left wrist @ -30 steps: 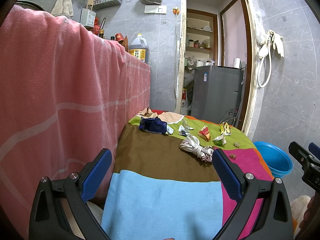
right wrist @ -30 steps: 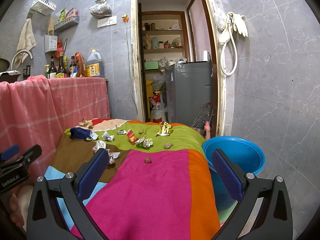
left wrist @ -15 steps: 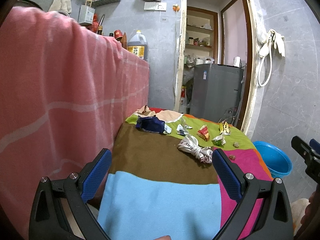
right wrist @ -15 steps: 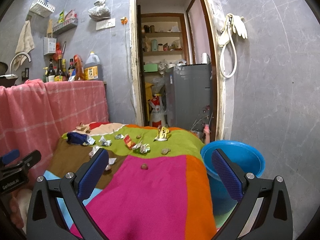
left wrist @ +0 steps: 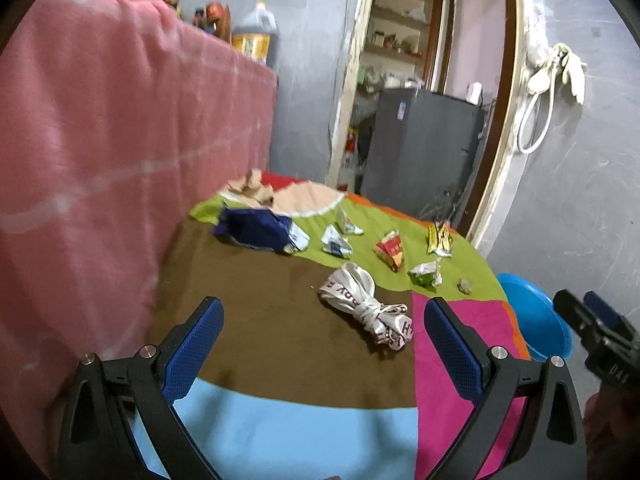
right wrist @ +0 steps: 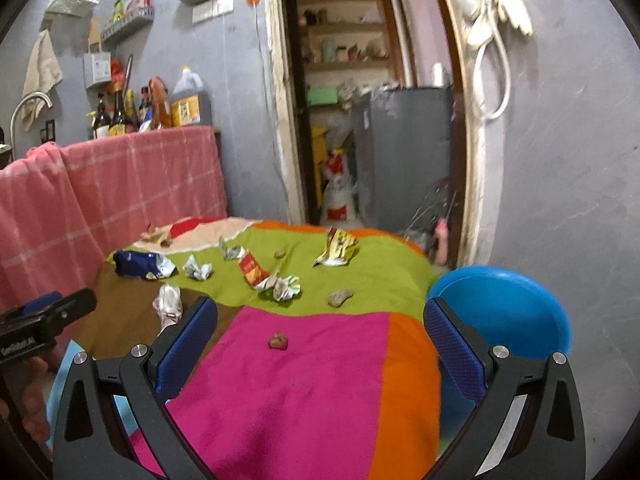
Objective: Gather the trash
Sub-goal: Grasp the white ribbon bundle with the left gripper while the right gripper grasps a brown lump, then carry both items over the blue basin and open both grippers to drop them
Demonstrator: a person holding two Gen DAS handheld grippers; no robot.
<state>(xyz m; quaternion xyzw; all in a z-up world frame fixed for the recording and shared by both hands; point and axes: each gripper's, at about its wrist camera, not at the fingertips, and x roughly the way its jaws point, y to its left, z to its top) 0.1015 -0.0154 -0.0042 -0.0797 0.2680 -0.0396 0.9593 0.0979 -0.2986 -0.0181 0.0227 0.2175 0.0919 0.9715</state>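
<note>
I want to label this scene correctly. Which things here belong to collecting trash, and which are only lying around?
Job: white knotted wrapper, blue bag, red packet, yellow wrapper, brown scrap, blue basin.

Lying about: pink cloth, oil jug, rubber gloves.

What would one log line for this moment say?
left gripper: open, empty | right gripper: open, empty | trash: on cloth | blue basin: beside

Both cameras look forward along their fingers, low over the near edge of the patchwork cloth (left wrist: 280, 320), facing the doorway (right wrist: 360, 120). The left view sits nearer the pink-draped counter (left wrist: 100, 140), the right nearer the blue basin (right wrist: 500, 312). Both share the scattered wrappers (left wrist: 390, 250).
</note>
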